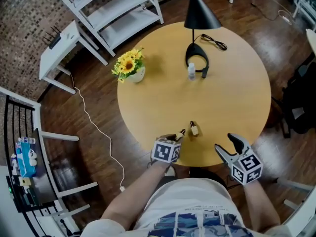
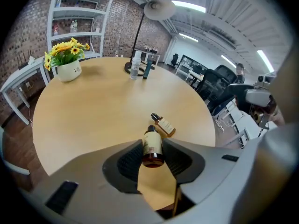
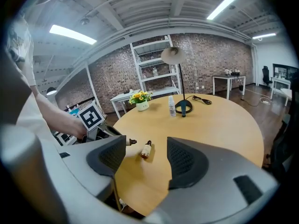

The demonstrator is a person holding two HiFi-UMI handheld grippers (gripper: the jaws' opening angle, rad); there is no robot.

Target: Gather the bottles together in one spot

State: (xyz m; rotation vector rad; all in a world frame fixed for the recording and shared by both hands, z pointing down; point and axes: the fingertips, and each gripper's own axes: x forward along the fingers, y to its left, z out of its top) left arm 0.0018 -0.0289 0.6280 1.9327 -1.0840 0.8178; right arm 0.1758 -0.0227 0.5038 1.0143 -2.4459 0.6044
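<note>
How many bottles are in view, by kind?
Small amber glass dropper bottles: 2 (one in the left gripper, one lying on the round wooden table)
Clear plastic bottle by the black lamp: 1
Total: 3

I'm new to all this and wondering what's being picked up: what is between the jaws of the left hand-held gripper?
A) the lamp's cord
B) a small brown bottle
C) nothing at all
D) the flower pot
B: the left hand-held gripper is closed on a small brown bottle; the flower pot stands far off, untouched.
</note>
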